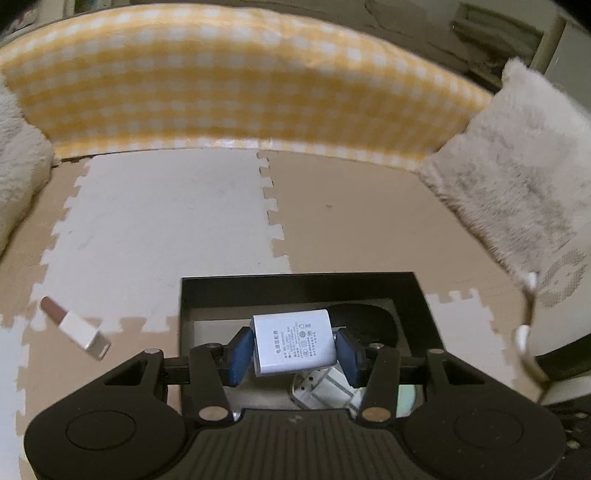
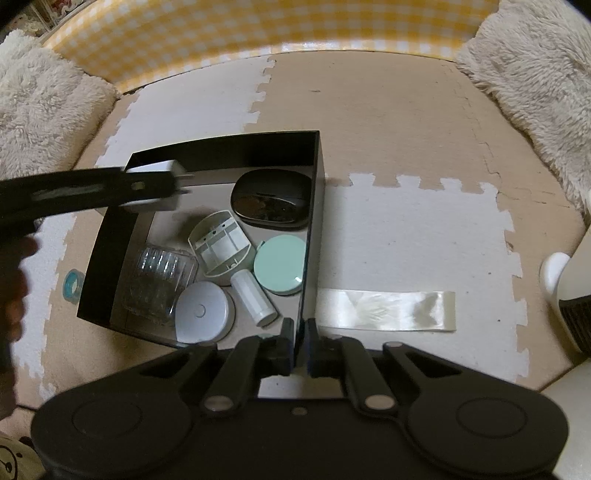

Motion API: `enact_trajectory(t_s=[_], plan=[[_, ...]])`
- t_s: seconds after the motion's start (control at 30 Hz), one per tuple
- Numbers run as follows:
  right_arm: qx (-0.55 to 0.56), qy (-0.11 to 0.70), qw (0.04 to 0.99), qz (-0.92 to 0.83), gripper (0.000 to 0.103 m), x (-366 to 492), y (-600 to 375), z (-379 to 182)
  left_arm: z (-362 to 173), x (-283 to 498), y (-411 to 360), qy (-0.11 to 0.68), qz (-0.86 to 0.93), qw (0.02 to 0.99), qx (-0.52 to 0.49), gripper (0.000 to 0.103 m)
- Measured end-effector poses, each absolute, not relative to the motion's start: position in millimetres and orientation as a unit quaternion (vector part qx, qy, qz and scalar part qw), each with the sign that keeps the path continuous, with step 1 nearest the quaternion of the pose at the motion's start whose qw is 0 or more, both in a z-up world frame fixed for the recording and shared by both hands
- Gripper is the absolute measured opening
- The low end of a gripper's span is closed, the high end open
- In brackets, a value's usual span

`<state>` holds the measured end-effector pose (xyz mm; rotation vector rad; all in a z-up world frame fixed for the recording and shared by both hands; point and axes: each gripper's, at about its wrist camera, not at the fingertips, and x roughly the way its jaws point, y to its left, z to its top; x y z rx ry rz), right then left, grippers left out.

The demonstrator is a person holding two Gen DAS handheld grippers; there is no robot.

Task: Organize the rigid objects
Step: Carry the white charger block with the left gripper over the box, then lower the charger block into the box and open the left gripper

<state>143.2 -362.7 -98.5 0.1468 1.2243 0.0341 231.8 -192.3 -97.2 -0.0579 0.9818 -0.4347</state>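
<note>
My left gripper (image 1: 293, 350) is shut on a white power adapter (image 1: 293, 343), which sits between its blue pads (image 1: 240, 354) with the label facing up. It hangs over the open black box (image 1: 295, 291). The right wrist view shows the same left gripper (image 2: 177, 184), blurred, coming in from the left above the black box (image 2: 221, 147) with the adapter (image 2: 171, 168). My right gripper (image 2: 301, 343) is shut on the thin near-right wall of the box. Inside lie a black oval case (image 2: 271, 199), a mint round compact (image 2: 280, 266), a white cylinder (image 2: 255, 297) and other small items.
A lipstick (image 1: 74, 328) lies on the foam puzzle mat left of the box, and a blue tape roll (image 2: 74, 282) sits by its left wall. A clear plastic strip (image 2: 384, 310) lies to the right. Fluffy cushions (image 2: 44, 103) and a yellow checked wall (image 2: 258, 26) border the mat.
</note>
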Motion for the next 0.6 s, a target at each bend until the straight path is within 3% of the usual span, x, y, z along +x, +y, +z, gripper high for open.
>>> enact_trajectory(t_s=[0.43,0.5,0.6], plan=[[0.068,0.574,0.816,0.018,0.006,144,-362,-99,-129,253,-206,0.478,-0.177,0.86,-0.016,0.045],[0.067,0.574,0.816,0.018,0.006,144,-362,-99,-128,253,-206,0.48,-0.178,0.859,-0.016,0.047],[0.065,0.574,0.816,0.018,0.006,144,-363,-99,-123,251,-202,0.48,-0.176,0.859,-0.018,0.062]])
